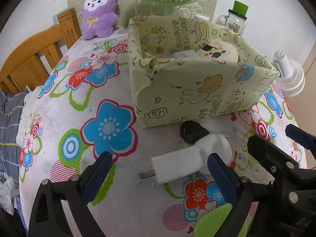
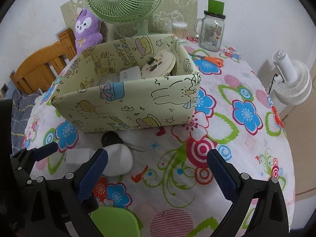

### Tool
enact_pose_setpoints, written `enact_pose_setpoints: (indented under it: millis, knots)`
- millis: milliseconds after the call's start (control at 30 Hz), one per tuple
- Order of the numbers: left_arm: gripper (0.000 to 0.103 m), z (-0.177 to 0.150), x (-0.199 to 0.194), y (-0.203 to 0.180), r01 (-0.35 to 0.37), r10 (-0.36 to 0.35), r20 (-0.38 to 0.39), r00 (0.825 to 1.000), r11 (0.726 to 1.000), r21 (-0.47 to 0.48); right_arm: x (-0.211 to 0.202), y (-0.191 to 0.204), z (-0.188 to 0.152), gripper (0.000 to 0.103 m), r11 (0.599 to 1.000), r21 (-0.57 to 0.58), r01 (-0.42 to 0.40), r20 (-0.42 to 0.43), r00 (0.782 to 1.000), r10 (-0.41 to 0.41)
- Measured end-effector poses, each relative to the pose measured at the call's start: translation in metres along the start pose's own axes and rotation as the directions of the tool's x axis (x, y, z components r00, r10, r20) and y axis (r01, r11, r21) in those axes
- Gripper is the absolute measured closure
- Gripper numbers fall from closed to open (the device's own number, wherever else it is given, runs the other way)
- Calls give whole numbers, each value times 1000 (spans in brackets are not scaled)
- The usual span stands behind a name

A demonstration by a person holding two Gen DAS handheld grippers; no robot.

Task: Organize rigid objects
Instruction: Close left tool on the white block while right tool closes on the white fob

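A flowered tablecloth covers my table by a white wall. The box, printed "HAPPY BIRTHDAY", stands mid-table; the white charger lies just before it, between my left gripper's spread jaws. My right gripper gapes empty.

"HAPPY BIRTHDAY" runs in hand-drawn letters along the inner back wall of the pale yellow box, and again partly along its outer front near the bottom; the jar carries a printed label too small to read, and the white item inside the box shows unreadable grey print
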State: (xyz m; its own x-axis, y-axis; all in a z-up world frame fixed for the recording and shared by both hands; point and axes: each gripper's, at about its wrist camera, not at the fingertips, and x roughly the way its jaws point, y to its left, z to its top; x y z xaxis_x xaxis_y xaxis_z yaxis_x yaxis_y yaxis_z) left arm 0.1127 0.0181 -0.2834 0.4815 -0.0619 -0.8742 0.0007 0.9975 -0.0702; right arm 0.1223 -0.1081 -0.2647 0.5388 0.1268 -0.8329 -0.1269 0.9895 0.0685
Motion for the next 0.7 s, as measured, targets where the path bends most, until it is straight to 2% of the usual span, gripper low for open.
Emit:
enact_pose_setpoints:
  millis: [267,367,700]
  knots:
    - [33,0,2,-3,39,-39,-6,999,999,11,10,0,2,2,1000,-2,-7,-20,1000,7]
    - [48,-1,-1,-6,56,-56,9,998,998,31,13,3,2,2,1000,-13,-12,-26,1000,12]
    - [49,-6,-5,-2,33,-35,22,999,996,88,25,17,1,2,999,-40,-37,-46,998,35]
